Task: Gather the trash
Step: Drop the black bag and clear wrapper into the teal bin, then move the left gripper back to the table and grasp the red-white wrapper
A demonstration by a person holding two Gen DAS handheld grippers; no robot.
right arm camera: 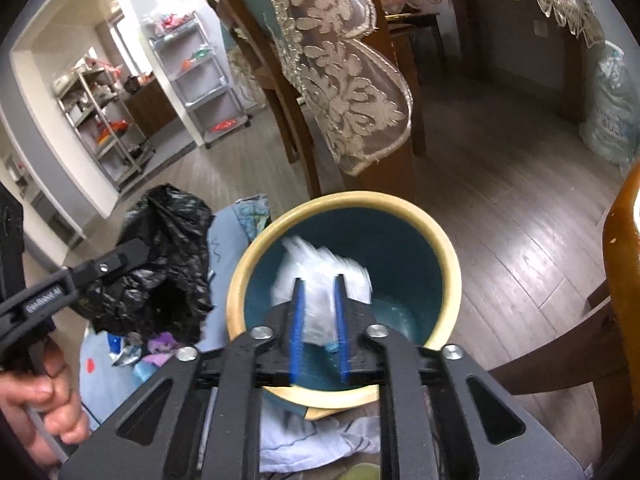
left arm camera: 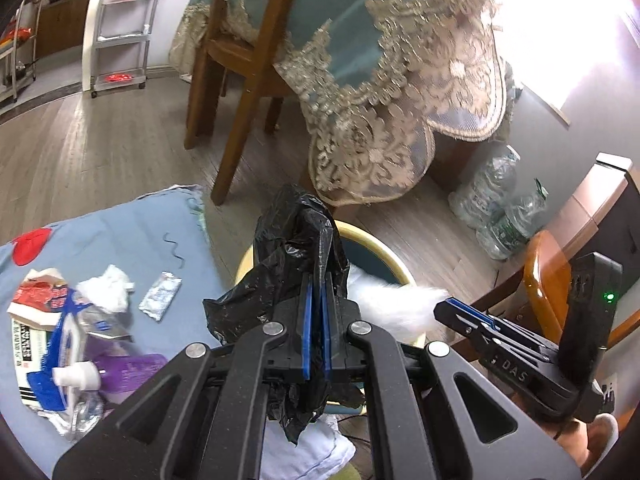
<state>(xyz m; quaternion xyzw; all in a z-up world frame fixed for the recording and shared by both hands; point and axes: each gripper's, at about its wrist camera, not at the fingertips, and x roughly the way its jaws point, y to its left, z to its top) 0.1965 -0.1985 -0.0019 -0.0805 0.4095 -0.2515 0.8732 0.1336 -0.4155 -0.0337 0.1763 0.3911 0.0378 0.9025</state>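
Observation:
My left gripper (left arm camera: 317, 280) is shut on a crumpled black trash bag (left arm camera: 296, 248), held up beside the bin; the bag also shows in the right wrist view (right arm camera: 160, 264). My right gripper (right arm camera: 319, 280) is over the mouth of a teal bin with a cream rim (right arm camera: 450, 256), its jaws a little apart with a blurred white tissue wad (right arm camera: 320, 268) between them. In the left wrist view the right gripper (left arm camera: 448, 304) touches the white wad (left arm camera: 384, 300) over the bin (left arm camera: 384, 248). Trash lies on a blue cloth (left arm camera: 120, 232): a white tissue (left arm camera: 108, 286), a silver wrapper (left arm camera: 161, 294), a purple bottle (left arm camera: 128, 372).
A wooden chair (left arm camera: 240, 80) and a table with a lace-edged teal cloth (left arm camera: 384, 92) stand behind the bin. Empty water bottles (left arm camera: 496, 204) lie by the wall. White shelf carts (left arm camera: 120, 28) stand at the far left. A second wooden chair (right arm camera: 620, 280) is on the right.

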